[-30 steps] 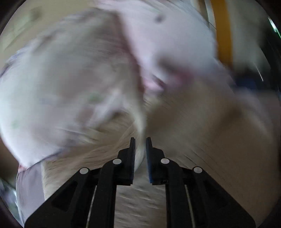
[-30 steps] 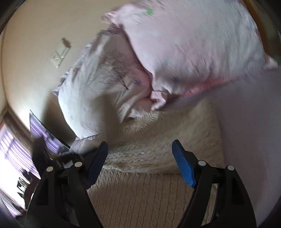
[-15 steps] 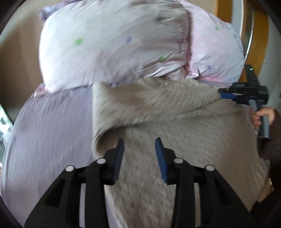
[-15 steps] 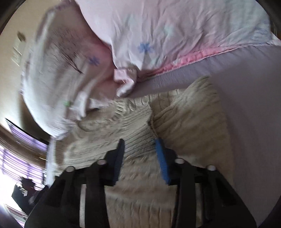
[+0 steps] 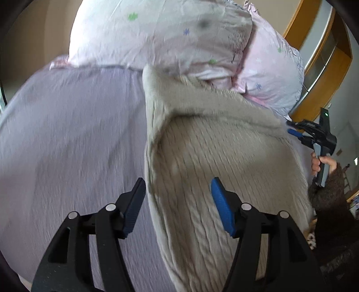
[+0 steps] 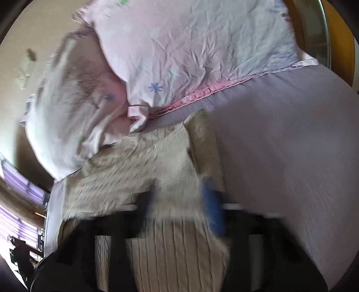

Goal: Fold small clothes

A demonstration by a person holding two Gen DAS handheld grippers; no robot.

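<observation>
- The left wrist view shows the left tongs (image 5: 178, 197) with both blue-padded fingers spread wide and holding nothing. The left finger sits over the bed sheet (image 5: 71, 139); the right finger sits over the sweater (image 5: 215, 157).
- Only the left wrist view shows the right tongs (image 5: 298, 132) from outside, at the far right edge of the sweater, gripped by the right hand (image 5: 322, 162) in a dark fuzzy sleeve (image 5: 329, 191). Whether these fingers touch the knit cannot be told from this view.
- The right wrist view shows the right tongs (image 6: 179, 200) heavily blurred. The fingers stand apart with a folded ridge of sweater (image 6: 157, 161) between them; actual hold on the cloth cannot be told.
- Only the right wrist view shows a window with purple curtains (image 6: 15, 202), to the left of the sweater.
- The sweater is a beige cable-knit garment. It lies on the bed, its top edge against the pillows (image 5: 161, 36). One side is folded over the body, forming a raised ridge.
- The bed sheet is plain lilac with fine creases. The two pillows are pale pink with small printed stars, and one has a pink frilled edge (image 6: 202, 94).
- A beige wall (image 6: 33, 33) stands behind the pillows. An orange wooden frame (image 5: 300, 20) stands to the right of the pillows.
</observation>
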